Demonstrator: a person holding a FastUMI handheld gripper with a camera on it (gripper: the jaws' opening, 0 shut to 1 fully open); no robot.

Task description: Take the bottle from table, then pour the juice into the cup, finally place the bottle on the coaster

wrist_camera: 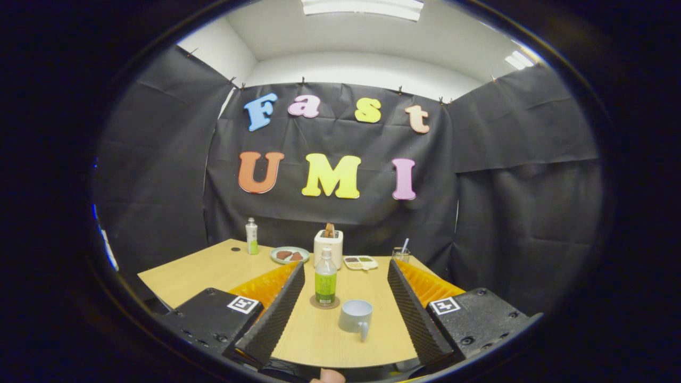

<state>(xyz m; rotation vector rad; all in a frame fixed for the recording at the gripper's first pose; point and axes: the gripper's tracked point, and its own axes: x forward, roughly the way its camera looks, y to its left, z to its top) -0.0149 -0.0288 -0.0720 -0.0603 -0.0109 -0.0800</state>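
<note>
**A:** We see the juice bottle [325,277] upright on its coaster [325,303], the grey cup [356,316] just beside it, both between our gripper [346,308] fingers, which are spread wide and hold nothing.

**B:** So we're either finished or about to grab; we can't tell.

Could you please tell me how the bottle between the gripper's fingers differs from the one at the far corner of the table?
The near bottle stands on a coaster beside the cup, ahead of the open hand-held gripper; the far bottle stands directly on the table. The near bottle is clear with a green label; the far bottle looks mostly white with a green base. Both stand upright.
</note>
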